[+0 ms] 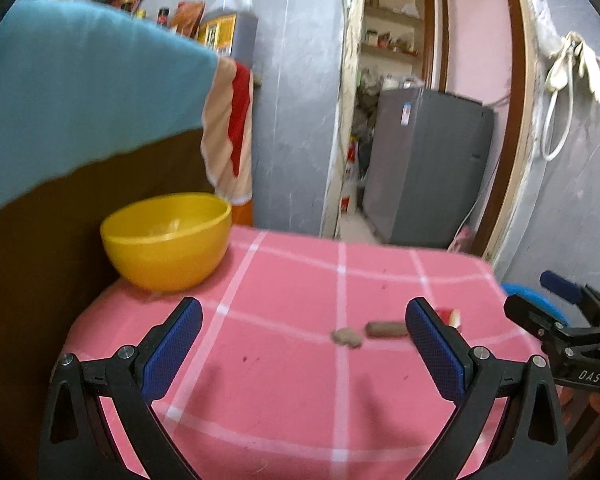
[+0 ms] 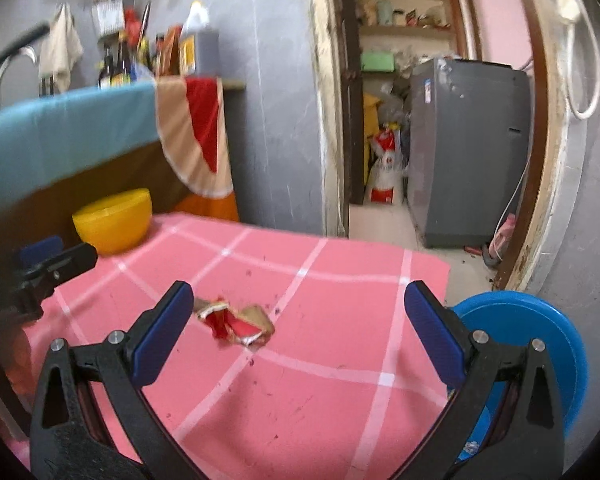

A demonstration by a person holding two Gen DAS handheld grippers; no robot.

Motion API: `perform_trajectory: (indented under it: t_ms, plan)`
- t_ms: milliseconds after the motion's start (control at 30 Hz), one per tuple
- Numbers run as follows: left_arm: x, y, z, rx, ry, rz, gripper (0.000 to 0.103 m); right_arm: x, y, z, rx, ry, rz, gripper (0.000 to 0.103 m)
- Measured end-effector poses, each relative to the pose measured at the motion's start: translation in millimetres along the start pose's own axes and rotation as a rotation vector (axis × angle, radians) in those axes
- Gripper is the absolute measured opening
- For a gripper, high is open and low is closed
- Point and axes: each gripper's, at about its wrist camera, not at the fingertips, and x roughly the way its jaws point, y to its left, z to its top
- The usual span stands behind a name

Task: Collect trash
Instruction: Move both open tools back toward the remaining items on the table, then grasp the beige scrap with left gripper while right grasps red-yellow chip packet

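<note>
A pink checked cloth covers the table [image 1: 284, 360]. On it lie two small brown scraps [image 1: 346, 337] [image 1: 386, 329] and, partly hidden by my finger, a red and white wrapper [image 1: 451, 317]. My left gripper [image 1: 304, 352] is open and empty above the cloth, short of the scraps. In the right wrist view a crumpled red and gold wrapper [image 2: 236, 323] lies on the cloth [image 2: 320, 380]. My right gripper [image 2: 300, 340] is open and empty just short of it. A yellow bowl [image 1: 166, 240] stands at the table's far left corner, with something pale inside; it also shows in the right wrist view [image 2: 113, 220].
A blue round tub [image 2: 540, 344] stands on the floor off the table's right edge. A higher surface with a teal cover [image 1: 72, 92] rises to the left behind the bowl. A doorway with a grey washing machine [image 1: 428, 168] is beyond the table.
</note>
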Motion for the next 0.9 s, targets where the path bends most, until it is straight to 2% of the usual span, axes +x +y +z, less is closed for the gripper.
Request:
perform_trajectory:
  t_ms: [167,300,500,567,733,800,900]
  plan:
    - [13,11,-9,-0.033,0.087,-0.003,0.1,13,13,-3,-0.068,0.063,0.0,0.103]
    - [18,18,-11,-0.083,0.135,0.007,0.1,26,16,-6,-0.094,0.15,0.007,0.103]
    - [29,24,-14,-0.094,0.214,0.024,0.1,44,24,-6,-0.142,0.25,0.043,0.102]
    - [31,25,-14,-0.094,0.234,0.018,0.099,51,31,-8,-0.175,0.289,0.055,0.095]
    - [31,23,-17,-0.083,0.254,0.002,0.098,59,42,-8,-0.226,0.329,0.085,0.085]
    - [32,21,-16,-0.074,0.257,-0.009,0.095,62,44,-7,-0.23,0.337,0.093,0.081]
    - [36,18,-14,-0.058,0.268,-0.021,0.087,67,43,-5,-0.219,0.353,0.109,0.069]
